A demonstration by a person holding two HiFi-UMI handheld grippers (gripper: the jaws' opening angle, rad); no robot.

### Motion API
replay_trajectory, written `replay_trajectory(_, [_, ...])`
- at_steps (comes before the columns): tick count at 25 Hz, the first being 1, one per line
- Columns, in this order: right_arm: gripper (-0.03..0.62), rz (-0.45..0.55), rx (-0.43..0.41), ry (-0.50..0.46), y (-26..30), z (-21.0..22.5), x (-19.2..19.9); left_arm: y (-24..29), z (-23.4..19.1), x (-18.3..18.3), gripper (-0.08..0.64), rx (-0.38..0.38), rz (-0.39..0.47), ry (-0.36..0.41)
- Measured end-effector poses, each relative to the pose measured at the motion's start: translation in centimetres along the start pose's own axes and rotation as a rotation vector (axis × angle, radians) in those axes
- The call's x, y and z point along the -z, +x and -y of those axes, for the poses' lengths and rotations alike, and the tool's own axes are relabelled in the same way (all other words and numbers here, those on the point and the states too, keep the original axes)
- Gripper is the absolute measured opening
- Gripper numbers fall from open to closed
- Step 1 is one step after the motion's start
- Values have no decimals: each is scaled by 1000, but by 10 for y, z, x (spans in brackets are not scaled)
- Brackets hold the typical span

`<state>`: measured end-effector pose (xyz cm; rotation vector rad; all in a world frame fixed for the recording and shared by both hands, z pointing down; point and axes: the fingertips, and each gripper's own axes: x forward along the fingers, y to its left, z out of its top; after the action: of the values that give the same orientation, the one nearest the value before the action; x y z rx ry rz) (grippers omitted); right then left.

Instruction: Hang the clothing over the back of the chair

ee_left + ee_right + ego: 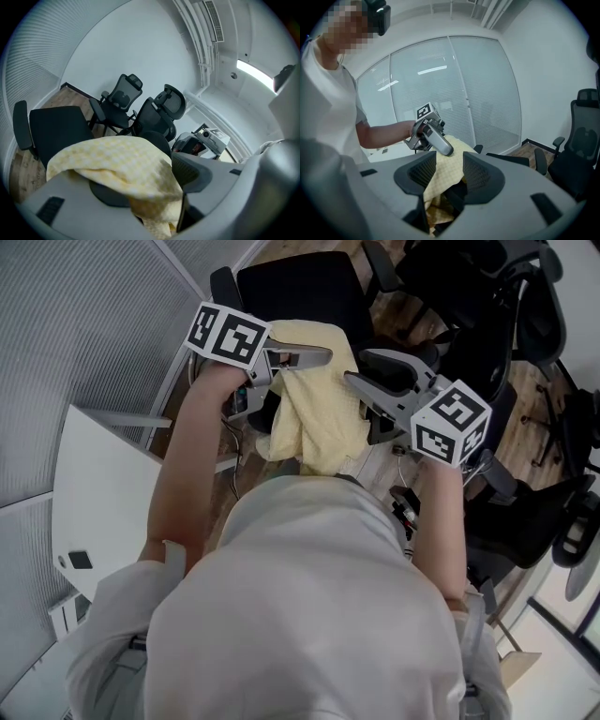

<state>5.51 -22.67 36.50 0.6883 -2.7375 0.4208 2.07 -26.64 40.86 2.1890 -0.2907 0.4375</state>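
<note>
A pale yellow checked cloth (314,399) hangs in front of me, above a black office chair (300,287) with its seat facing me. My left gripper (317,360) is shut on the cloth's top edge. In the left gripper view the cloth (117,159) drapes over one jaw and runs down between both. My right gripper (364,371) is at the cloth's right side. In the right gripper view its jaws stand apart, with the cloth (440,173) hanging loose between them and the left gripper (433,136) beyond. The cloth hides the chair's back.
Several more black office chairs (506,306) crowd the right side and also show in the left gripper view (159,112). A white desk (94,493) is on the left, beside a glass wall with blinds (84,324). The floor is wood.
</note>
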Motion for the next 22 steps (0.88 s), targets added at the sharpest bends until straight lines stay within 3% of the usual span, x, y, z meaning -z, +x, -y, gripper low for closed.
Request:
replay_trajectory(4, [169, -65, -21, -84, 12, -7, 4, -1, 6, -5, 272, 16, 34, -2])
replay_trajectory(9, [152, -174, -148, -253, 25, -27, 14, 0, 7, -8, 272, 18, 47, 1])
replay_trajectory(11, [120, -198, -168, -263, 25, -28, 16, 0, 7, -7, 272, 16, 50, 0])
replay_trajectory(15, [29, -187, -124, -250, 22, -19, 14, 0, 7, -7, 272, 17, 49, 2])
replay_trajectory(22, [20, -198, -86, -207, 16, -10, 15, -1, 7, -6, 272, 16, 47, 1])
